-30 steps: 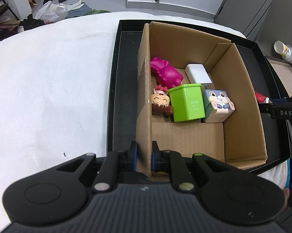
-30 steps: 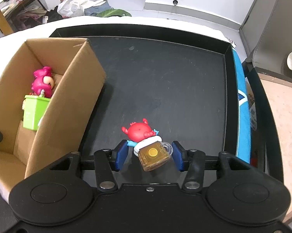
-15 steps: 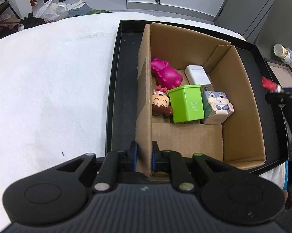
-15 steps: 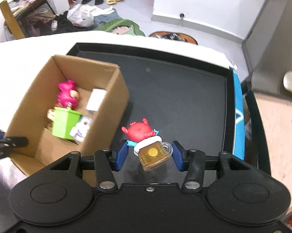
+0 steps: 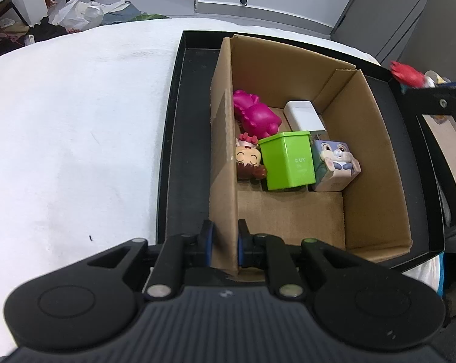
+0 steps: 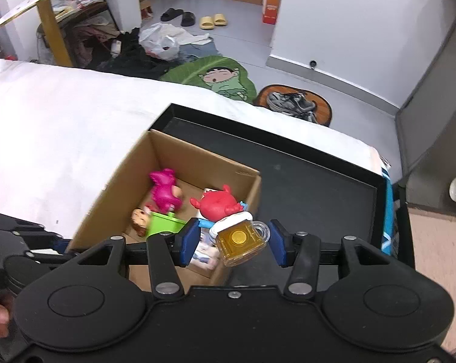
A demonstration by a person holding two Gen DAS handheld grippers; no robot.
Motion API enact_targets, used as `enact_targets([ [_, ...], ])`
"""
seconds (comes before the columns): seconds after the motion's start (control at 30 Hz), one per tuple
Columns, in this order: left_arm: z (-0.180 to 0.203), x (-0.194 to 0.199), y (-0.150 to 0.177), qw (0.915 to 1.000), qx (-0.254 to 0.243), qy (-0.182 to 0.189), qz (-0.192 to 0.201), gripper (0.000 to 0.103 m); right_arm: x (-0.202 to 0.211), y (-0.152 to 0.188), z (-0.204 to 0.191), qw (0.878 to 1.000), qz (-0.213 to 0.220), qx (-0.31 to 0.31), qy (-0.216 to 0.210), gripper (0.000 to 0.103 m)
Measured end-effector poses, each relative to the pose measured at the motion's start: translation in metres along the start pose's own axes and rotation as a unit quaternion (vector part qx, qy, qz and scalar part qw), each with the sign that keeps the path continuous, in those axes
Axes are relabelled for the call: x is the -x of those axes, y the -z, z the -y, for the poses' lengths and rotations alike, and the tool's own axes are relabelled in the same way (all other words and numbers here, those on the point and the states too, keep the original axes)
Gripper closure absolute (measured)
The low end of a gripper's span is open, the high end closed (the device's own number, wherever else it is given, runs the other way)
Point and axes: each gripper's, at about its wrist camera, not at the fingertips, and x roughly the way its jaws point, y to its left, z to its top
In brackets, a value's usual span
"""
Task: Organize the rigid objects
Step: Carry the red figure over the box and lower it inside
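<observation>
Box wall (image 5: 225,151) being clamped by left gripper (image 5: 223,243). Crab toy (image 6: 228,217) being gripped by right gripper (image 6: 232,239); should be released over bare floor at box's 6 o'clock, clear of green bin (image 5: 287,160).

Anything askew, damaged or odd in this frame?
Nothing damaged or spilled. The magenta figure lies on its side in the cardboard box; the left gripper pinches the box wall, and the right gripper holds the crab toy.
</observation>
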Motion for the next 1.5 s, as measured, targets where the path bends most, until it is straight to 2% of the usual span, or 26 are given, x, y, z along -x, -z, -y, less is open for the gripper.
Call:
enact_targets([
  [0.23, -0.005, -0.001, 0.000, 1.0000, 0.002, 0.007, 0.000, 0.088, -0.013, -0.009, -0.024, 1.000, -0.007, 0.013, -0.011, 0.055],
  [0.5, -0.008, -0.001, -0.001, 0.9998, 0.010, 0.016, -0.003, 0.088, -0.027, 0.000, -0.044, 0.999, -0.032, 0.023, -0.035, 0.055],
  [0.8, -0.011, 0.000, -0.001, 0.9997, 0.015, 0.021, 0.000, 0.088, -0.045, 0.020, -0.048, 0.994, -0.072, -0.036, -0.079, 0.055],
  [0.93, -0.012, 0.001, 0.001, 0.9995, 0.020, 0.024, 0.005, 0.088, -0.053, 0.027, -0.041, 0.987, -0.089, -0.087, -0.101, 0.055],
  [1.2, -0.010, 0.004, 0.000, 0.9996, 0.016, 0.022, -0.001, 0.087, -0.069, 0.036, -0.041, 0.978, -0.115, -0.128, -0.118, 0.054],
  [1.3, -0.009, 0.009, -0.002, 0.9997, 0.015, 0.020, 0.007, 0.088, -0.075, 0.036, -0.039, 0.972, -0.124, -0.148, -0.136, 0.054],
  [1.5, -0.008, 0.018, -0.002, 0.9998, 0.004, 0.016, 0.015, 0.087, -0.083, 0.032, -0.046, 0.973, -0.134, -0.142, -0.120, 0.054],
])
